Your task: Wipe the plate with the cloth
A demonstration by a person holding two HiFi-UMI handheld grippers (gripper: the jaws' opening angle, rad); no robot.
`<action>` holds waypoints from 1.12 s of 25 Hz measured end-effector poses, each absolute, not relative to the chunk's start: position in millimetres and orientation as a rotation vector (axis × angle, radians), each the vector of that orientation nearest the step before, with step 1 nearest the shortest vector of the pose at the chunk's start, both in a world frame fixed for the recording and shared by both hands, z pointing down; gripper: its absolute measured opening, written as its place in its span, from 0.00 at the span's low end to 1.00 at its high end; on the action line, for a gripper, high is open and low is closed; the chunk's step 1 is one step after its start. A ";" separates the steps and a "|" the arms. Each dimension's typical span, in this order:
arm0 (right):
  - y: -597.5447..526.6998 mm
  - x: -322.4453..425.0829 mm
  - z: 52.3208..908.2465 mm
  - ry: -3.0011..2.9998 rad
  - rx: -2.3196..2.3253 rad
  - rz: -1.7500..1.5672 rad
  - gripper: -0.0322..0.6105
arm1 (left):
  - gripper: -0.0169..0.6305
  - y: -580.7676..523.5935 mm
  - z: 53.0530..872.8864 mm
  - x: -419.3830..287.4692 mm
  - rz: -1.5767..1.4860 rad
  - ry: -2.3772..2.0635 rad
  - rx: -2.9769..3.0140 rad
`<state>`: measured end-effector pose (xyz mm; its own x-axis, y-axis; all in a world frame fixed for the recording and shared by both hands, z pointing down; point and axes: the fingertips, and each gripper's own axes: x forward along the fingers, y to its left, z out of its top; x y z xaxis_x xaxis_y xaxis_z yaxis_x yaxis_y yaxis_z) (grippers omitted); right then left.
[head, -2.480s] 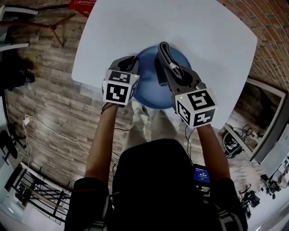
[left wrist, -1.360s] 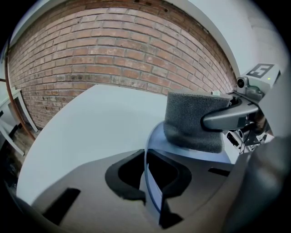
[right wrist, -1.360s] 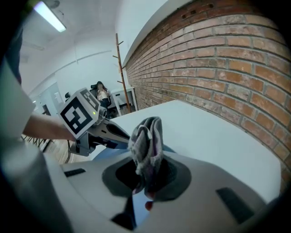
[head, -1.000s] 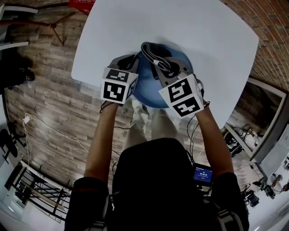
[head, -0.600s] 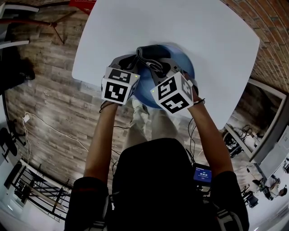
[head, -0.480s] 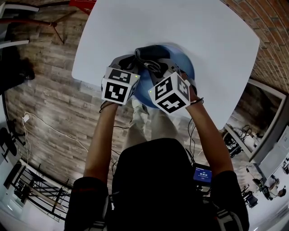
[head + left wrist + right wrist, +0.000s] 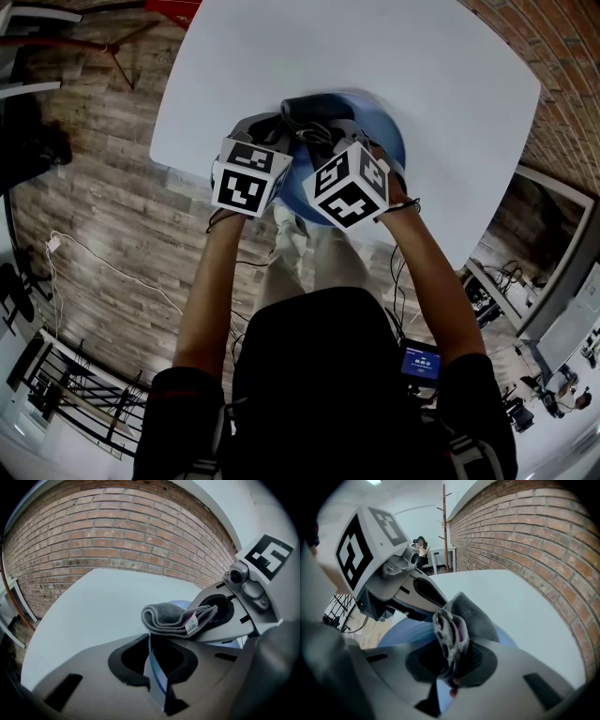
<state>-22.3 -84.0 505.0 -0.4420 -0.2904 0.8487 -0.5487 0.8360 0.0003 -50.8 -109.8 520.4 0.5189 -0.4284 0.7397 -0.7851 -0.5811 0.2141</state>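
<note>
Left gripper pinches the plate's left rim. Right gripper holds the cloth beside it; the bare plate lies right.

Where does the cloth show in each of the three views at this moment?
Head view: cloth at upper centre, over the far side of the plate.
Left gripper view: cloth right of centre, held in the right gripper.
Right gripper view: cloth at centre, clamped between this gripper's own jaws.
Shared landmark: the blue plate, right by the cloth in all three.
</note>
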 end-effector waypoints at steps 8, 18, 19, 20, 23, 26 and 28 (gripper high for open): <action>-87.9 -18.9 505.8 -2.047 0.617 0.349 0.13 | 0.09 -110.8 521.3 -49.9 0.877 -0.979 2.230; -92.5 -4.7 505.6 -2.019 0.639 0.358 0.13 | 0.09 -110.8 520.5 -53.0 0.859 -0.990 2.224; -92.8 -2.2 505.2 -2.015 0.642 0.356 0.13 | 0.09 -110.9 520.0 -53.0 0.857 -0.992 2.225; -93.0 0.4 505.2 -2.011 0.646 0.356 0.13 | 0.09 -111.0 519.8 -53.0 0.856 -0.995 2.225; -93.5 7.9 506.6 -1.999 0.654 0.362 0.13 | 0.09 -110.9 520.9 -52.4 0.853 -1.003 2.224; -92.9 12.5 507.2 -1.987 0.659 0.364 0.13 | 0.09 -110.7 521.1 -52.9 0.850 -1.005 2.223; -92.4 14.6 507.0 -1.979 0.662 0.359 0.13 | 0.09 -110.6 520.8 -53.8 0.848 -1.005 2.222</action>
